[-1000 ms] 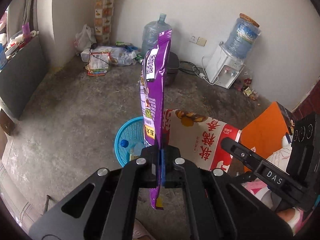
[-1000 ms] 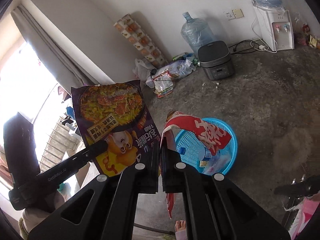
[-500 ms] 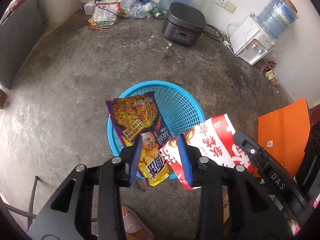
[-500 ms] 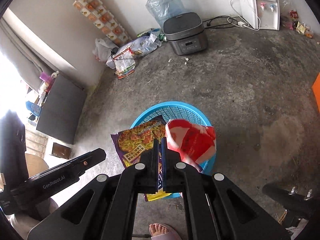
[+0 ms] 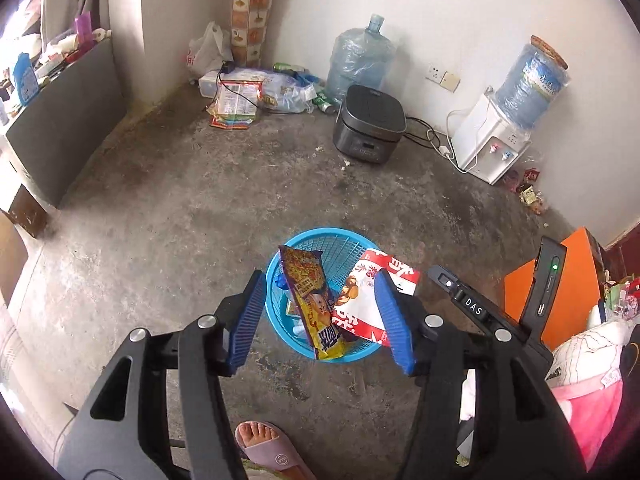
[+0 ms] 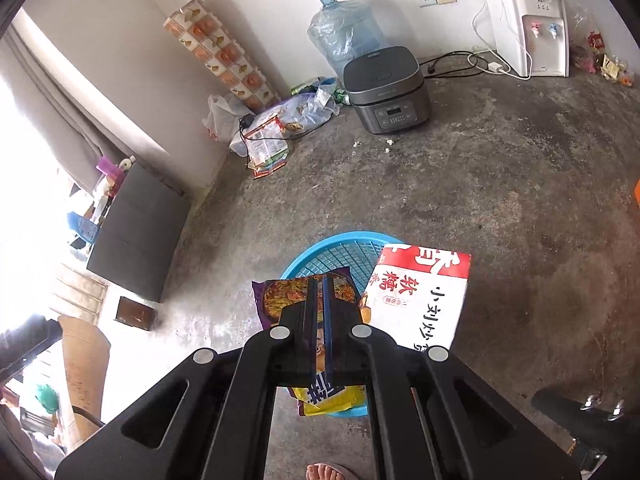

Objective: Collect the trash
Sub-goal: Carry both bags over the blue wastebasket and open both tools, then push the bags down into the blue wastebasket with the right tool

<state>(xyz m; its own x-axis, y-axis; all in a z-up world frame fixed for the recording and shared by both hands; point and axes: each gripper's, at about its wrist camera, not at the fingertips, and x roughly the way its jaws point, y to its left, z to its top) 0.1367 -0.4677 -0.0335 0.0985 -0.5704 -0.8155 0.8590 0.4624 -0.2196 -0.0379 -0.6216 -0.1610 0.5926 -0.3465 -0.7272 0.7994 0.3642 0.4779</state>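
Basket (image 5: 320, 244) blue, on concrete floor w/ purple noodle pkt (image 5: 310, 300) + red-white bag (image 5: 370, 304) sticking out of it; L gripper (image 5: 322, 320) above basket, jaws wide apart, empty; R gripper (image 6: 319, 308) above basket, jaws pressed together, nothing visibly held.

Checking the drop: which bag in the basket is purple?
The noodle-picture bag, on the left in the basket; the other bag is red and white.

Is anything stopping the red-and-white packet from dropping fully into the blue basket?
Yes, probably. The purple packet stands tilted inside the blue basket, filling its middle. The red-and-white packet leans over the basket's right rim beside it. The left tool hangs open above both and holds nothing.
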